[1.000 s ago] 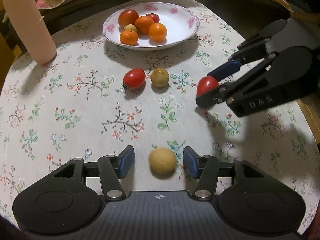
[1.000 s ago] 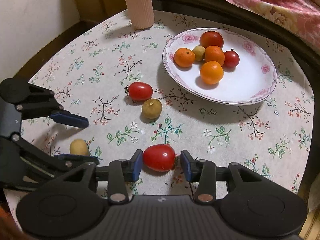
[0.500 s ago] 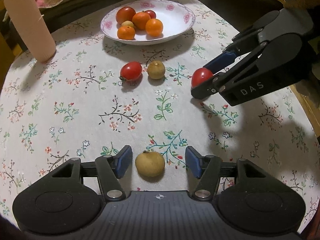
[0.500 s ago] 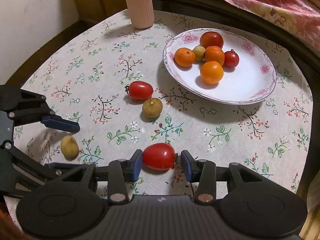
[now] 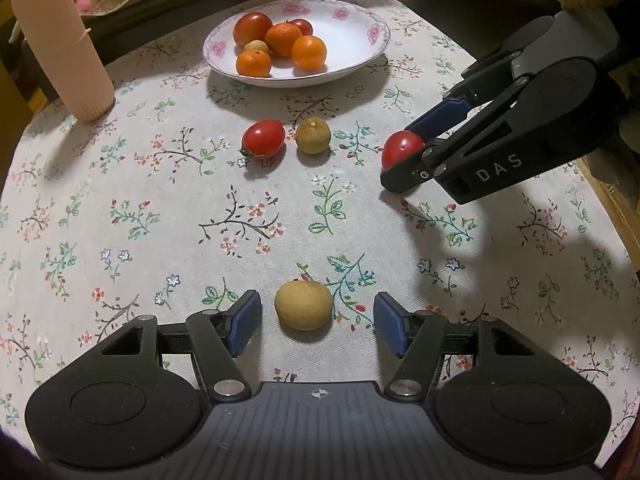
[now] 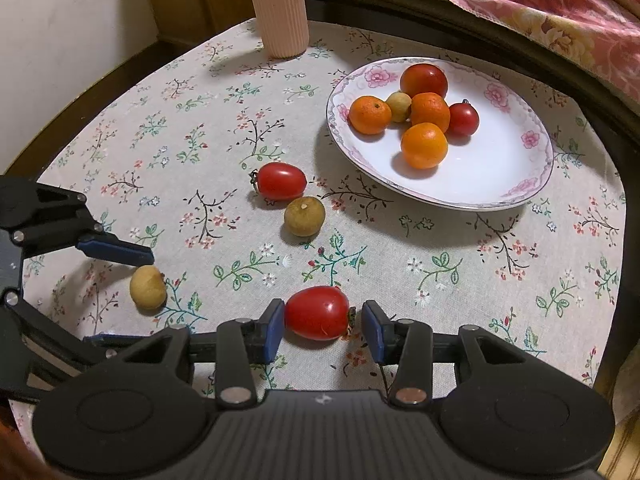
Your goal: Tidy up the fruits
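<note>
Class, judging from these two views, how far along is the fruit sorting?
Done: six fruits lie in the plate. In hand: nothing is gripped. The left gripper, jaws just opening, straddles a yellow fruit; the right gripper brackets a tomato on the cloth. Left: those two, plus another tomato and a brownish fruit.

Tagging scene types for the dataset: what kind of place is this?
Probably a home, likely a dining or side table: a round table under a floral tablecloth, a flowered china plate of fruit, and a pink patterned fabric draped behind. Nothing looks like a lab.
</note>
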